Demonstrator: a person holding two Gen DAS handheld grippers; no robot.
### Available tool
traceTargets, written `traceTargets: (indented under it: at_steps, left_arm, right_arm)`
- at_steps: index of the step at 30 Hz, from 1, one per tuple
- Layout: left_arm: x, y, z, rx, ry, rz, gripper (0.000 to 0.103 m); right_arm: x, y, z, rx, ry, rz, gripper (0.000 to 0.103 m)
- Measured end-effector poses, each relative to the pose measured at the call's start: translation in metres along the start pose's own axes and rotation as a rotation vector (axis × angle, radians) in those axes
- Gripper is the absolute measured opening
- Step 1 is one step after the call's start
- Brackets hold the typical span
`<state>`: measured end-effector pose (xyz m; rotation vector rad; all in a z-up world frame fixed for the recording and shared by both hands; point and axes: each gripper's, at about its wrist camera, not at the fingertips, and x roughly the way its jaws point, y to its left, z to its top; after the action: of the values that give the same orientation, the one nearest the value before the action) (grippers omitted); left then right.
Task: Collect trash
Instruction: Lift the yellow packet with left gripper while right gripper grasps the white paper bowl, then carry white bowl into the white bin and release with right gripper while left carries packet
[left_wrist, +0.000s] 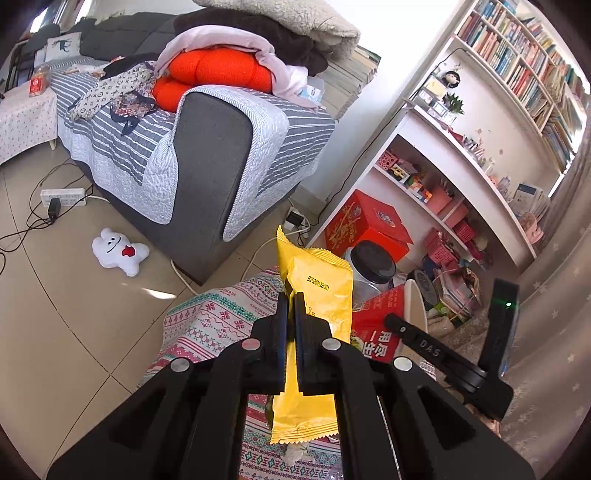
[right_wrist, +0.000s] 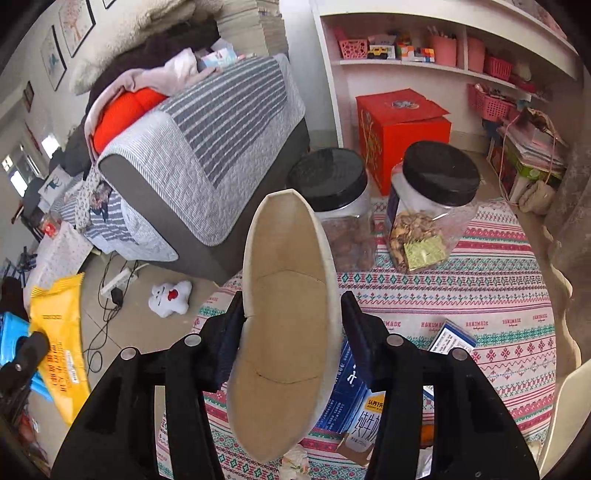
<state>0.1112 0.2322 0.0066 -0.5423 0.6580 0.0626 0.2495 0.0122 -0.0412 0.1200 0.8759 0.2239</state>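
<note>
Clamped flat between the closed jaws of the left gripper (left_wrist: 290, 325), a yellow wrapper (left_wrist: 314, 280) is held upright, its long axis running along the fingers and out past their tips. A paper cup (right_wrist: 286, 317) is squeezed across its mouth by the right gripper (right_wrist: 291, 325), so that the round rim is pressed into a long oval whose length also runs away from the fingers; the pads are seen touching both sides of the rim.

Both pieces of trash are therefore already in hand and held above the table (right_wrist: 480, 295), which is covered by a patterned cloth. Still lying on that cloth, just under and slightly right of the right gripper, is a blue milk carton (right_wrist: 354, 406), and beside it a small blue-and-white box (right_wrist: 452, 338). What seems to be crumpled paper (right_wrist: 295, 465) is glimpsed at the near table edge, though little of it can be made out.

No bin is shown in either view, so where the held items must go cannot be told. Two black-lidded jars (right_wrist: 432, 210) stand at the far side of the table and are judged not to be trash. Of the remaining litter, the carton is nearer the right gripper.
</note>
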Motion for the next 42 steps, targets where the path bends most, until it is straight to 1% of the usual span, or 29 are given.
traceTargets:
  at_steps: [2, 6, 10, 13, 15, 18, 23, 26, 29, 30, 31, 32, 33, 34, 38, 42]
  left_arm:
    - [0.002, -0.008, -0.004, 0.013, 0.003, -0.012, 0.003]
    - [0.004, -0.029, -0.013, 0.043, 0.004, -0.046, 0.003]
    - [0.007, -0.054, -0.025, 0.077, 0.016, -0.093, 0.003]
    - [0.010, -0.072, -0.036, 0.109, 0.028, -0.117, 0.003]
    - [0.014, -0.083, -0.043, 0.124, 0.041, -0.130, 0.003]
    - [0.020, -0.097, -0.054, 0.143, 0.065, -0.148, 0.003]
    - [0.029, -0.122, -0.071, 0.179, 0.092, -0.167, 0.003]
    - [0.035, -0.139, -0.084, 0.212, 0.111, -0.172, 0.003]
    - [0.040, -0.157, -0.098, 0.243, 0.127, -0.179, 0.003]
    - [0.040, -0.162, -0.103, 0.252, 0.130, -0.181, 0.003]
    - [0.042, -0.167, -0.107, 0.262, 0.133, -0.183, 0.003]
    - [0.043, -0.172, -0.110, 0.271, 0.137, -0.185, 0.003]
    - [0.045, -0.177, -0.114, 0.282, 0.141, -0.186, 0.003]
    - [0.048, -0.182, -0.118, 0.292, 0.145, -0.184, 0.003]
    - [0.057, -0.201, -0.136, 0.318, 0.175, -0.195, 0.003]
    - [0.063, -0.232, -0.160, 0.338, 0.227, -0.265, 0.003]
  right_arm:
    - [-0.018, -0.011, -0.001, 0.016, -0.041, 0.003, 0.049]
    - [-0.054, -0.035, -0.007, 0.041, -0.133, -0.023, 0.050]
    - [-0.089, -0.070, -0.021, 0.102, -0.215, -0.077, 0.051]
    - [-0.117, -0.104, -0.038, 0.165, -0.280, -0.145, 0.051]
    - [-0.136, -0.132, -0.051, 0.208, -0.311, -0.202, 0.052]
    - [-0.158, -0.177, -0.071, 0.261, -0.329, -0.325, 0.052]
    - [-0.190, -0.254, -0.106, 0.387, -0.332, -0.511, 0.054]
    - [-0.198, -0.295, -0.127, 0.473, -0.309, -0.594, 0.055]
    - [-0.196, -0.324, -0.142, 0.529, -0.264, -0.662, 0.062]
    - [-0.196, -0.333, -0.147, 0.552, -0.250, -0.670, 0.067]
    - [-0.198, -0.338, -0.153, 0.577, -0.243, -0.668, 0.076]
    - [-0.199, -0.345, -0.156, 0.600, -0.240, -0.666, 0.080]
    - [-0.204, -0.349, -0.161, 0.613, -0.245, -0.666, 0.091]
    - [-0.209, -0.352, -0.164, 0.622, -0.263, -0.677, 0.097]
    - [-0.228, -0.356, -0.170, 0.605, -0.316, -0.753, 0.096]
    - [-0.246, -0.360, -0.171, 0.581, -0.357, -0.813, 0.096]
